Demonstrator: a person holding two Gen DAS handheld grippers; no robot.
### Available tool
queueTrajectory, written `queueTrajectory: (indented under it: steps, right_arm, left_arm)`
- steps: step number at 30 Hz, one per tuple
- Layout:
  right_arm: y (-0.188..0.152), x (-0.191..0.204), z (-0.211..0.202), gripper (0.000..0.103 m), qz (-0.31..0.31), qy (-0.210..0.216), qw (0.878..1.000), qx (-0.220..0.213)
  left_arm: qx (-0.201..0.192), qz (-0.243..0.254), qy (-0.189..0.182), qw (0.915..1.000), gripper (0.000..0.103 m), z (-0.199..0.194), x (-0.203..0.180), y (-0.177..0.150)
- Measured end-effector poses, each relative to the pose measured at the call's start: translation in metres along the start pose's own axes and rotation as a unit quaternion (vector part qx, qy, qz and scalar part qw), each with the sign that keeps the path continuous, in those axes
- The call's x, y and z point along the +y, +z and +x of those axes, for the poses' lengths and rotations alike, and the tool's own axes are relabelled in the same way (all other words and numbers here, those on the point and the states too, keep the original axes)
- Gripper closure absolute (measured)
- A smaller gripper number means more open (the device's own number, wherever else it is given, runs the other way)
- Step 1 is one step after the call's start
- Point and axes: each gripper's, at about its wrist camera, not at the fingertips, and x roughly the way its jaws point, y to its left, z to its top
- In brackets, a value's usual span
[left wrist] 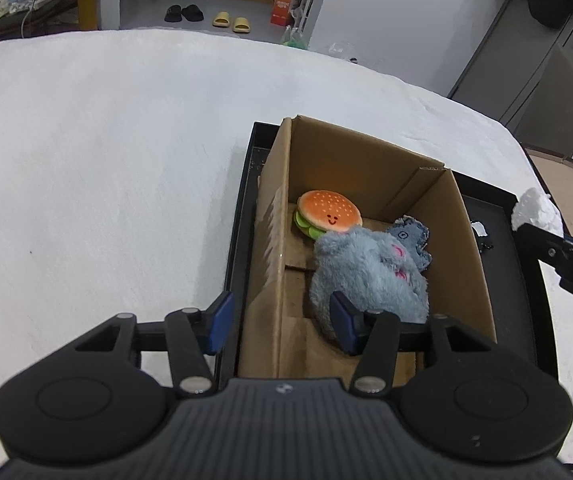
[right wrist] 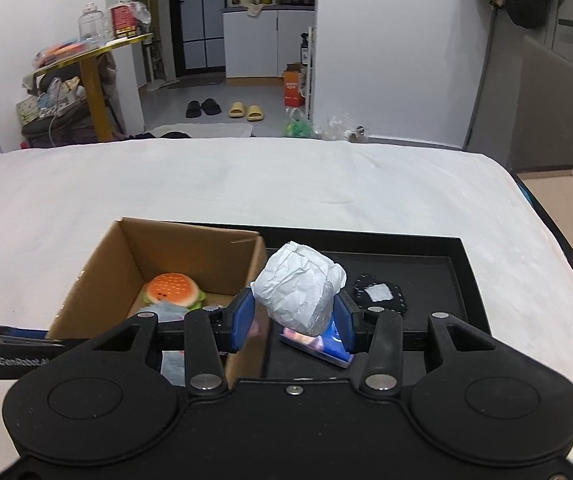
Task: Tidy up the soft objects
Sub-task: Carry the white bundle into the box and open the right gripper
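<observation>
Here, in the left wrist view, a white bedcover (left wrist: 106, 168) across the left and centre of the frame. Lower left to lower centre: the left gripper (left wrist: 282, 322), jaws spread wide, holding nothing; one blue pad (left wrist: 218, 326) outside the box wall, the other pad (left wrist: 342, 326) inside, touching the near side of a grey-blue plush toy (left wrist: 370, 276). Centre right: a cardboard box (left wrist: 270, 240), open on top, standing in a black tray (left wrist: 526, 280). Inside the box, toward the upper left corner, a smiling plush burger (left wrist: 328, 212); just below and right of it the plush toy, with a blue fabric piece (left wrist: 412, 236) tucked behind against the right wall. Far right edge: a crumpled white paper ball (left wrist: 534, 208) above part of the other gripper's black body.

In the right wrist view, lower left: the cardboard box (right wrist: 98, 276) again, burger (right wrist: 172, 290) on its floor. Lower centre: the right gripper (right wrist: 296, 322), jaws partly closed on the crumpled white paper ball (right wrist: 300, 284), one pad (right wrist: 242, 320) against its lower left, the other at its lower right; ball held above the tray. Directly under it, a blue packet (right wrist: 326, 344) lying on the black tray (right wrist: 462, 272). Right of the ball, a small dark cloth patch (right wrist: 382, 294) with a pale centre, flat on the tray floor.
</observation>
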Motion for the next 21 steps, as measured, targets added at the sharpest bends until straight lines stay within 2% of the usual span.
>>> queueTrajectory:
  steps: [5, 12, 21]
  right_arm:
    - [0.002, 0.017, -0.002, 0.060, -0.013, 0.005, 1.000, -0.001]
    - [0.006, 0.041, -0.002, 0.060, -0.030, 0.025, 0.999, -0.003]
    - [0.010, 0.070, 0.000, 0.060, -0.048, 0.045, 0.998, -0.004]
  left_arm:
    - [0.001, -0.002, -0.014, 0.9999, 0.060, -0.001, 0.004, -0.002]
    - [0.004, -0.010, -0.023, 0.9997, 0.074, 0.001, 0.011, -0.007]
    - [0.003, -0.038, -0.031, 0.9988, 0.084, 0.002, 0.024, -0.010]
